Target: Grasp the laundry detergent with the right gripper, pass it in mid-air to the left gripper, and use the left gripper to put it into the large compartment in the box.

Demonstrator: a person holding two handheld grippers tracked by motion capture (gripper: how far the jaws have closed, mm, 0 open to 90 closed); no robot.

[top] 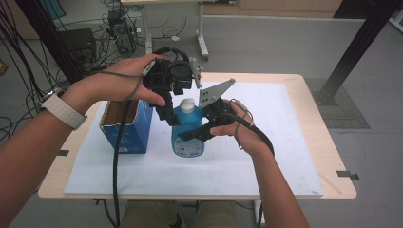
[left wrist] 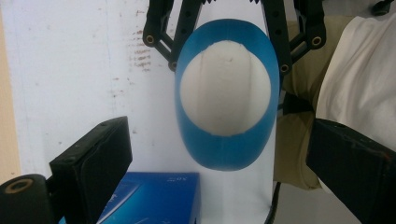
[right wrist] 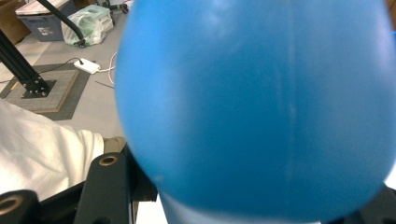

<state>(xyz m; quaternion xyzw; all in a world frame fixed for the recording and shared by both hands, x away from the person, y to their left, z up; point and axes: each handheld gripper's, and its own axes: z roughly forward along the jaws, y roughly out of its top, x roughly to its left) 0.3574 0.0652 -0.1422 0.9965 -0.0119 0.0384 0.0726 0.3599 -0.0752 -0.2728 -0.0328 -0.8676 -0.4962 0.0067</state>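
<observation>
We hold the blue bottle [top: 188, 130] upright on the white sheet [top: 266, 156] that covers the table [top: 318, 118], with our right gripper [top: 202, 128] clamped across its body from the right side. In the right gripper view the bottle's blue wall [right wrist: 261, 107] sits right up against the camera, pressed between that gripper's jaws, so this gripper is grasping the bottle.

Our left gripper [top: 170, 111] hangs just above the bottle, pointing down at its white cap [top: 188, 102]. In the left gripper view we look straight down on the cap [left wrist: 225, 88] and the blue shoulders [left wrist: 227, 154] around it. The two black jaws stand well apart at either side of the picture, clear of the cap and bottle, so this gripper is released and holds nothing. Beyond the bottle in that view we see the right gripper's [left wrist: 229, 28] black linkage closed on the bottle's sides.

The blue cardboard box [top: 127, 126] stands open-topped just to the left of the bottle, under our left hand [top: 121, 80]. In the left gripper view, a corner of the box [left wrist: 154, 196] shows below the bottle, near the left jaw.
</observation>
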